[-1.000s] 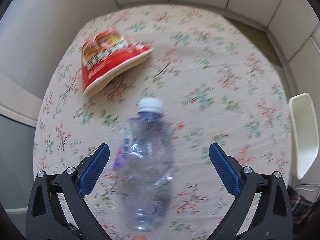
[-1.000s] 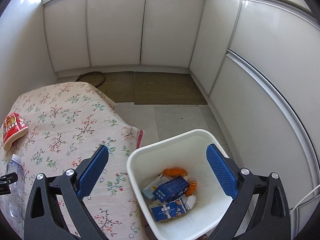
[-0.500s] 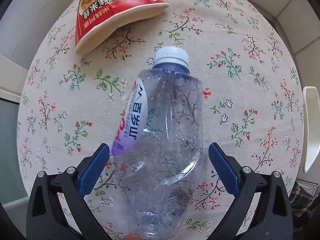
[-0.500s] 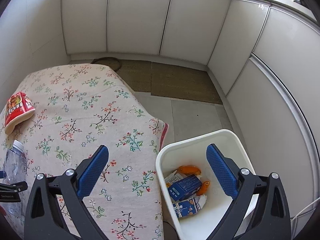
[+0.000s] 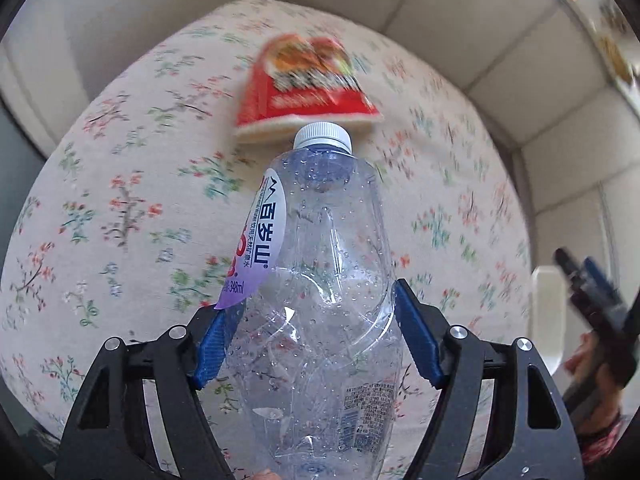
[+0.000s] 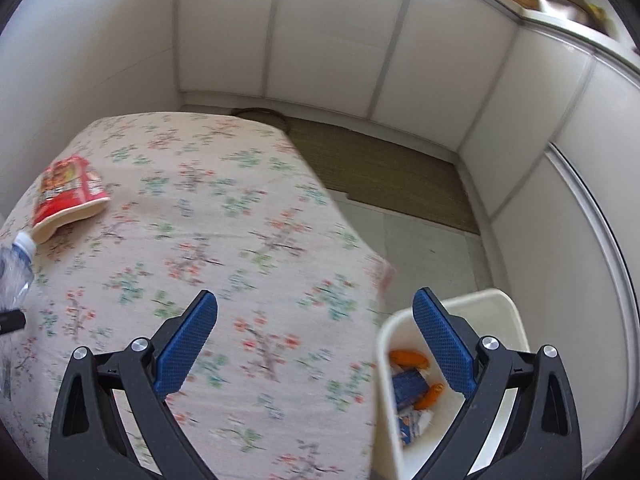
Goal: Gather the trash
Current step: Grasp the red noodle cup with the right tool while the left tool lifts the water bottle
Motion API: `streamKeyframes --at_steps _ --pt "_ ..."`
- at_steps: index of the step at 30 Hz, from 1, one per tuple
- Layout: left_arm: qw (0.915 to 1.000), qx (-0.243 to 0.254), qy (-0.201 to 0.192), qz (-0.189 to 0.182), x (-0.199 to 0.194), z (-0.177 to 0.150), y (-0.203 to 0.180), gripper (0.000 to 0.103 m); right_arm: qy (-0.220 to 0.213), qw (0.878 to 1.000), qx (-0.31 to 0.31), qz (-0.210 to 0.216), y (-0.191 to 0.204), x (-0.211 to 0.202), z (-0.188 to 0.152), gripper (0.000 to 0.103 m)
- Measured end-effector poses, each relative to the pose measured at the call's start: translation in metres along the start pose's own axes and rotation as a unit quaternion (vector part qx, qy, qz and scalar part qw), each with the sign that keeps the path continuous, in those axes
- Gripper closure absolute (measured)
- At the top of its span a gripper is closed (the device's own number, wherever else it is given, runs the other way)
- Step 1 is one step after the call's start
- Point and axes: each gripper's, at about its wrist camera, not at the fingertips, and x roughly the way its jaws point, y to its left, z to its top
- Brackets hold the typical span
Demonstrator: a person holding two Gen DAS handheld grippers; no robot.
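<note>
Left wrist: the left gripper has just been closing, its 2 pads now pressing the clear bottle, cap pointing at the red snack bag on the floral tablecloth.

Right wrist: the right gripper is hanging wide open and empty over the cloth's edge, beside the white bin, with bare cloth in front of it.

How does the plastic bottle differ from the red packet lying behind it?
The bottle is clear, with a white cap; the packet is opaque red with a pale edge. The bottle is rounded and dented; the packet looks flat. The bottle sits between the blue pads of the left hand-held gripper, which have just been closing onto it; the packet lies untouched on the tablecloth. Neither is in the bin.
</note>
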Motion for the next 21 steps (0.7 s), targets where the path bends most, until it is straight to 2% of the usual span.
streamKeyframes --at_steps 4,6,9,11,13,15,17,21 --pt "0.9973 -0.040 -0.058 -0.019 -0.041 0.016 0.024 0.032 -0.003 0.997 -0.022 0.080 0.059 0.009 0.036 0.008" --pt "0.9949 -0.053 -0.083 -0.024 -0.058 0.024 0.032 0.032 0.009 0.993 -0.019 0.120 0.087 0.016 0.054 0.008" --pt "0.9903 -0.076 -0.110 -0.040 -0.075 0.038 0.046 0.032 0.056 0.982 0.034 0.179 0.120 0.035 0.075 0.008" --pt "0.9876 -0.084 -0.127 -0.038 -0.087 0.043 0.055 0.032 0.097 0.968 0.098 0.208 0.137 0.053 0.082 0.008" --pt "0.9852 -0.092 -0.139 -0.040 -0.096 0.047 0.062 0.032 0.116 0.960 0.135 0.216 0.153 0.066 0.087 0.008" --pt "0.9839 -0.096 -0.143 -0.048 -0.102 0.049 0.067 0.032 0.096 0.967 0.128 0.200 0.174 0.068 0.097 0.008" --pt "0.9825 -0.104 -0.143 -0.059 -0.104 0.050 0.073 0.032 0.065 0.982 0.076 0.160 0.199 0.063 0.111 0.008" --pt "0.9795 -0.121 -0.140 -0.080 -0.104 0.053 0.089 0.032 0.053 0.987 -0.054 0.143 0.241 0.056 0.113 0.008"
